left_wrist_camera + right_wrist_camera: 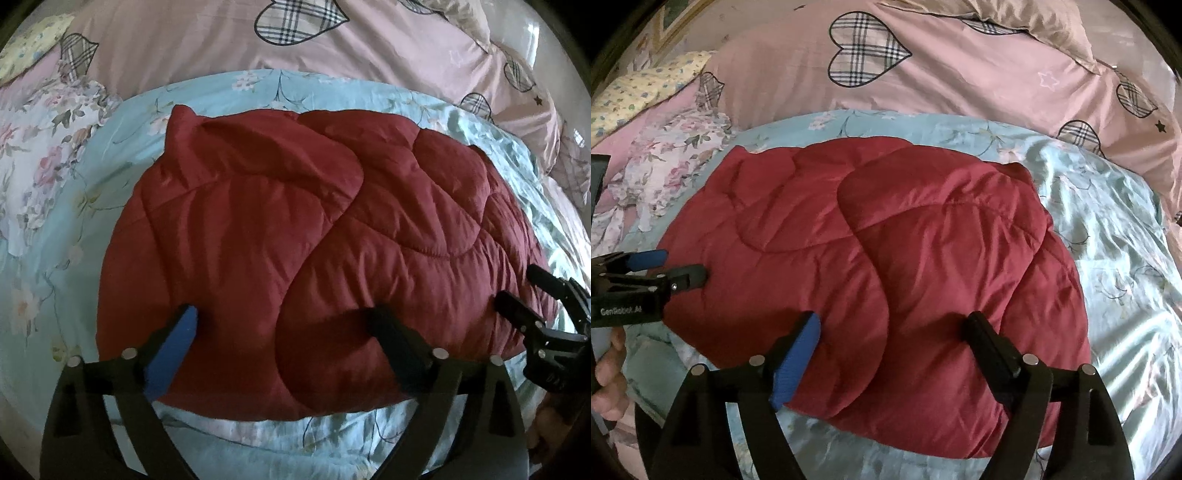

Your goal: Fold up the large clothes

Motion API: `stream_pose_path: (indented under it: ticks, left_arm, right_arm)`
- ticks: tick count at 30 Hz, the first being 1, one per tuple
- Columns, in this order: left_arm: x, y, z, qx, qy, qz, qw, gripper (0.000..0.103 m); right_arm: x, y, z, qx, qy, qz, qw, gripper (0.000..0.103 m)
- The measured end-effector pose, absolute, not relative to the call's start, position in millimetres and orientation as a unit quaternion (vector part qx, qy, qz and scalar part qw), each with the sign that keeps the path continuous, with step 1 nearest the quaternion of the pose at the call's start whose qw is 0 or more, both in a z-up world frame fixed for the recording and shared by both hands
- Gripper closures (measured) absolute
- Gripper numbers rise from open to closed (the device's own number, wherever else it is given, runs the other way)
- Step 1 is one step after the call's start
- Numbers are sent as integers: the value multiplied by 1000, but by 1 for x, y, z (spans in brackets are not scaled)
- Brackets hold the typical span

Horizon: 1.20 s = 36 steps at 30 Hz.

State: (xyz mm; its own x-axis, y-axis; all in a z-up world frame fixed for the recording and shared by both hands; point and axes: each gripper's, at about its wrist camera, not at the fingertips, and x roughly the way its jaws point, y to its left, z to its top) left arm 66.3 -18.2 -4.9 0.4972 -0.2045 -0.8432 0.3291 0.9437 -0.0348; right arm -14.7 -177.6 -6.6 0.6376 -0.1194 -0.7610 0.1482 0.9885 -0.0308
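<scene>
Plainly both grippers' jaws gape empty over the puffy, quilted red jacket [314,221].

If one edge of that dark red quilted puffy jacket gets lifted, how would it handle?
The dark red quilted puffy jacket would probably flop and sag rather than hold shape: it lies in soft folded lobes. Its puffy padding suggests it is light for its bulk. The sheen on the fabric hints it may slip between pads.

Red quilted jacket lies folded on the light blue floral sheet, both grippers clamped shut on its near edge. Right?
Not quite. The left gripper and right gripper both stand open over the red quilted jacket, pads gripping nothing, as each wrist view shows. The rest holds: it lies folded on the light blue floral sheet.
</scene>
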Motion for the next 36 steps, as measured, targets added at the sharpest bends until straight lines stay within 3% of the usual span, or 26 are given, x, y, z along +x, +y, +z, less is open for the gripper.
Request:
stream_pose_path:
  ticks: [3,9,36]
  left_arm:
    - [70,-23,-10,79,476,-150,863,0]
    - [83,-30,-22,88,478,-152,860,0]
    - [114,-46,-41,95,487,-150,855,0]
  right_arm:
    - [-12,-184,-10,18,421,-86,903,21]
    - [-3,-203,-20,32,427,-98,899,15]
    - [20,-229,-29,59,431,-92,896,9]
